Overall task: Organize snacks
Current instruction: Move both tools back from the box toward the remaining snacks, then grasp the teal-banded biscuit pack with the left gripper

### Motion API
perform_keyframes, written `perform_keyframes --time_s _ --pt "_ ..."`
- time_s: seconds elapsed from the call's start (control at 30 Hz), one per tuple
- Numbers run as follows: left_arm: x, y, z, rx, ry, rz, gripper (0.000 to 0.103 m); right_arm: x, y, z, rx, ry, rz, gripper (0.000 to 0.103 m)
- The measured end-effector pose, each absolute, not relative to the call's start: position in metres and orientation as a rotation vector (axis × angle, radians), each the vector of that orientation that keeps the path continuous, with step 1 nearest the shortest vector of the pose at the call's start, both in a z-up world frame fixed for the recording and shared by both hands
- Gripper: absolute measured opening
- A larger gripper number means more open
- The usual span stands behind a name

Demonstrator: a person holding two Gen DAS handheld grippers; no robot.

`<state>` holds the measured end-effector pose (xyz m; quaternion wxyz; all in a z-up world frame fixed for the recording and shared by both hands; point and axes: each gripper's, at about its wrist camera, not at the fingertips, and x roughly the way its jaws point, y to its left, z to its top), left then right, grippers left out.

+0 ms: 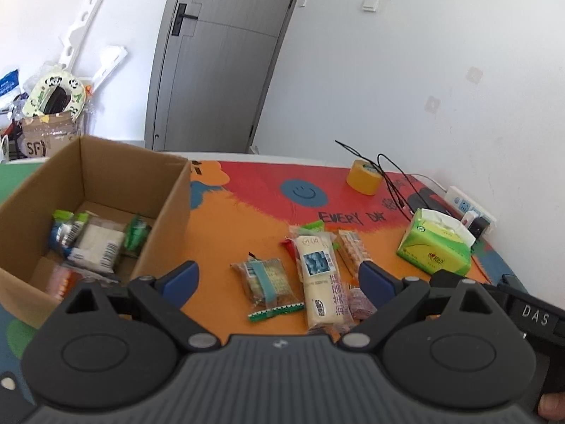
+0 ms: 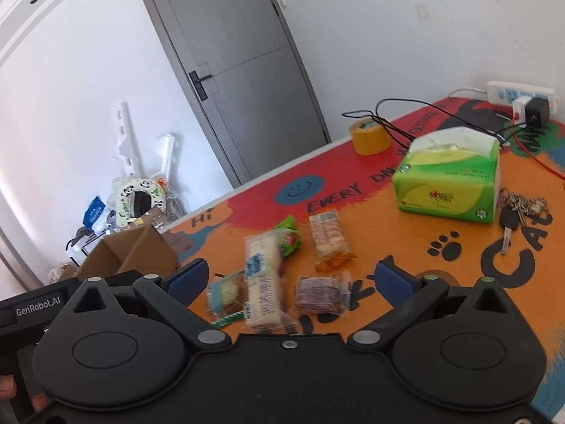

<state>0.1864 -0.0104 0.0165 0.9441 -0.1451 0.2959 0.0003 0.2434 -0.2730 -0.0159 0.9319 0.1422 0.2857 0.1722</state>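
Several snack packets lie on the colourful mat: a long cream packet [image 1: 317, 279] [image 2: 263, 282], a clear cracker packet with a teal band [image 1: 266, 282] [image 2: 226, 291], an orange-edged biscuit packet [image 1: 353, 251] [image 2: 328, 238], a pinkish wafer packet [image 1: 360, 302] [image 2: 321, 293] and a green packet [image 2: 289, 236]. A cardboard box [image 1: 169, 212] [image 2: 130, 258] on the left holds several snacks. My left gripper [image 1: 279, 282] is open above the packets. My right gripper [image 2: 293, 279] is open above them too. Both are empty.
A green tissue pack [image 1: 434, 243] [image 2: 448, 183], a yellow tape roll [image 1: 363, 176] [image 2: 369, 137], black cables [image 2: 406, 120], a power strip [image 2: 519, 93] and keys [image 2: 519, 212] sit on the mat's right side. A grey door [image 1: 219, 56] and clutter stand behind.
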Motion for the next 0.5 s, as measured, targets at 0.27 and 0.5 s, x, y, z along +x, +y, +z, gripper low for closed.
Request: perform_keyframes --time_s 0.27,0.5 --pt "0.213 -0.021 -0.004 -0.283 0.654 -0.018 0.094 0.263 -0.274 -0.036 0.288 0.633 0.318 0.094" --pt "0.238 -0.023 -0.023 -0.287 0.703 0.001 0.092 0.282 -0.265 -0.052 0.269 0.690 0.318 0.086"
